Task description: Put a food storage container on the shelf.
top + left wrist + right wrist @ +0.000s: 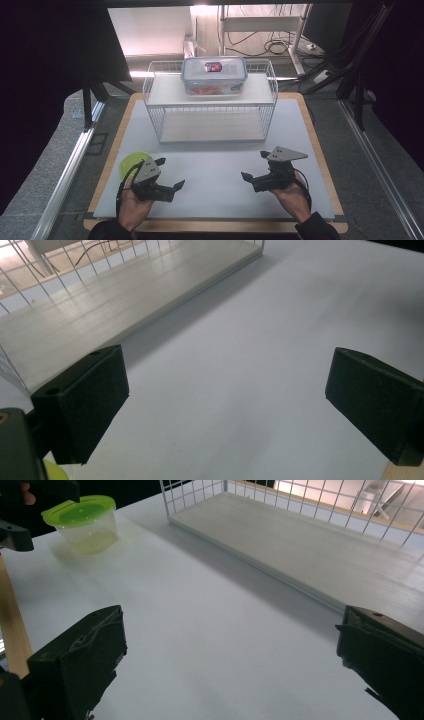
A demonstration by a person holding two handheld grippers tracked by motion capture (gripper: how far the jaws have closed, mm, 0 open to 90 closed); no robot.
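Lab or recording studio, not a home. Black curtains (45, 75) close off left and right of the frame. Table (220, 165) is a white mat on a wooden board, set like a staged work cell. Upper middle of the frame: loose cables (272, 47) on the floor and a metal rack frame (260, 22). Aluminium rails (67, 175) run along both sides. Bright light upper middle.

Dim, dark-edged frames; backlight glares behind the wire rack (210, 107) (soft shadow in front)
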